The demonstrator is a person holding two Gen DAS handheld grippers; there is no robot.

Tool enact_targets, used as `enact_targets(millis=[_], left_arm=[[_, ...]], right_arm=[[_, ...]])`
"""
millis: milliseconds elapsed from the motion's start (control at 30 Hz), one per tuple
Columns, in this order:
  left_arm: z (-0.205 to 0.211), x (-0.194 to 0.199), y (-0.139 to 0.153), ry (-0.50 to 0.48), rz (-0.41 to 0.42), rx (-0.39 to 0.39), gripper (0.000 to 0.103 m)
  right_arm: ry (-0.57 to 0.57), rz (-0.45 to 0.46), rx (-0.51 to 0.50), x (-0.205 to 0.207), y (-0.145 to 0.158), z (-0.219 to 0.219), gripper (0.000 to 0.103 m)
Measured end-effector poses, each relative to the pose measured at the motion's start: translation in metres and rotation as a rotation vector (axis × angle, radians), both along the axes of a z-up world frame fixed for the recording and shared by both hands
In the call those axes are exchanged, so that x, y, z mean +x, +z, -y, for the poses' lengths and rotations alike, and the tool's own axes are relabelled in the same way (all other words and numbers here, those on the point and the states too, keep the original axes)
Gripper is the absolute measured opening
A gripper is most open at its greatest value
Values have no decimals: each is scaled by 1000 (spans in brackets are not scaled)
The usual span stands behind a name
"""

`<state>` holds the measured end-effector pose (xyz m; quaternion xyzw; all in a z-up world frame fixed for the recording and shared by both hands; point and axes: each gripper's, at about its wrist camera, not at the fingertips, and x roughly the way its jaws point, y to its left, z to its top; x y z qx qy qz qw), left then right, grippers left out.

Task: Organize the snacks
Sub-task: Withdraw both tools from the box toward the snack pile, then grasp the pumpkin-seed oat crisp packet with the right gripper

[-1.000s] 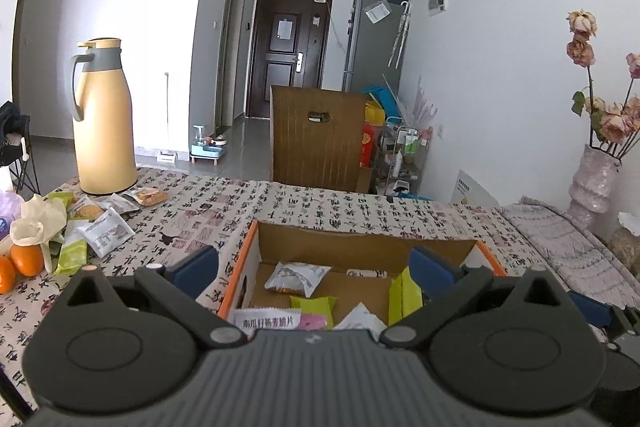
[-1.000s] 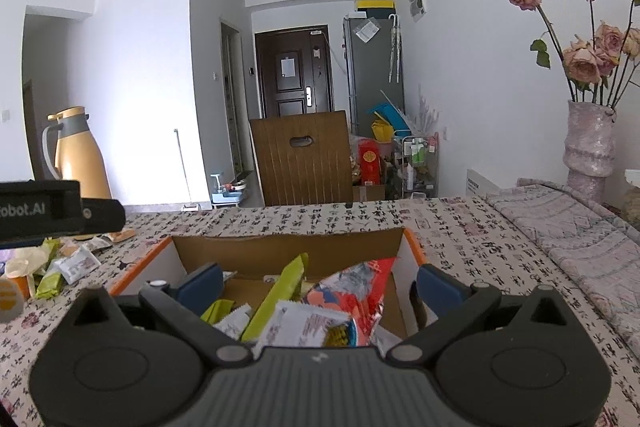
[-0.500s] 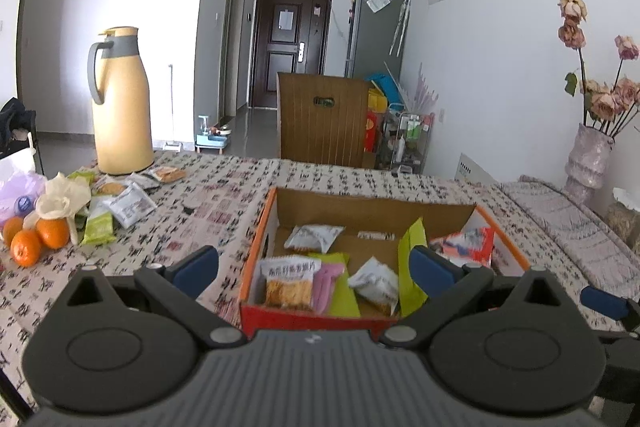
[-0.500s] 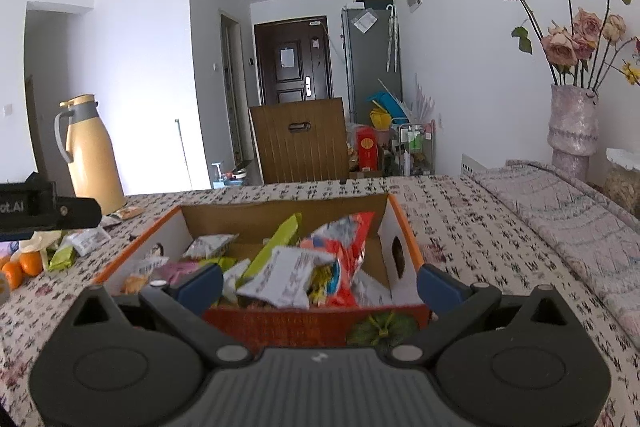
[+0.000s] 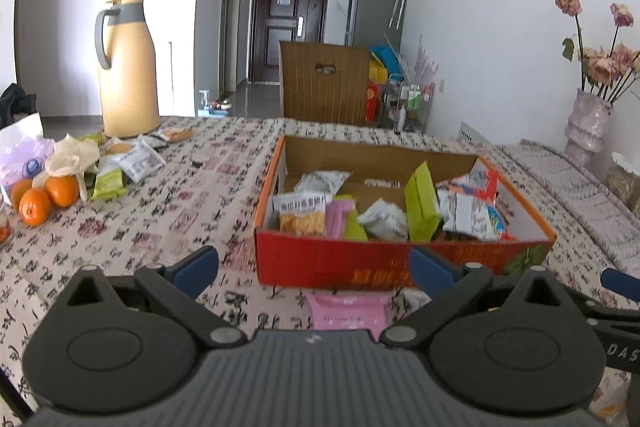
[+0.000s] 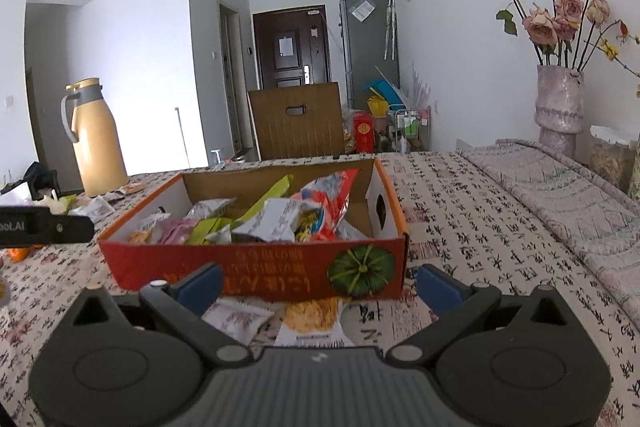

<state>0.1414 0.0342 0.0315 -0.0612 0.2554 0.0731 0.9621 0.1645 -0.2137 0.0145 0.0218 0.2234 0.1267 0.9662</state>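
A red-fronted cardboard box (image 5: 360, 267) (image 6: 256, 271) sits on the patterned tablecloth, holding several snack packets, among them a green pouch (image 5: 420, 207) and a red-and-white bag (image 6: 324, 203). My left gripper (image 5: 314, 269) is open just short of the box's front wall, above a pink packet (image 5: 348, 311) on the cloth. My right gripper (image 6: 320, 285) is open too, with a white packet (image 6: 236, 319) and a packet of yellow crisps (image 6: 312, 319) lying below it in front of the box. Neither gripper holds anything.
More loose snack packets (image 5: 120, 167) lie at the far left near oranges (image 5: 44, 197) and a tan thermos jug (image 5: 126, 67) (image 6: 96, 139). A vase of dried roses (image 6: 560, 99) stands at the right on a folded cloth. A wooden chair back (image 5: 324, 83) rises behind the table.
Both grippers have pulled back from over the box toward the table's near side. The box's red front and the packets lying before it have come into view.
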Motion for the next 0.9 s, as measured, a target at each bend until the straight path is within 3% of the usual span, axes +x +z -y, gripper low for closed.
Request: enact_targets(millis=[500,900], left_arm=[[-10,1,-42,-9,-106,-38,103],[-11,11,-64,-40,-130,-52,103]], right_arm=[[48,-86,-14,-7,-19,-8,103],[24,-151,-125,22,-27,-12,103]])
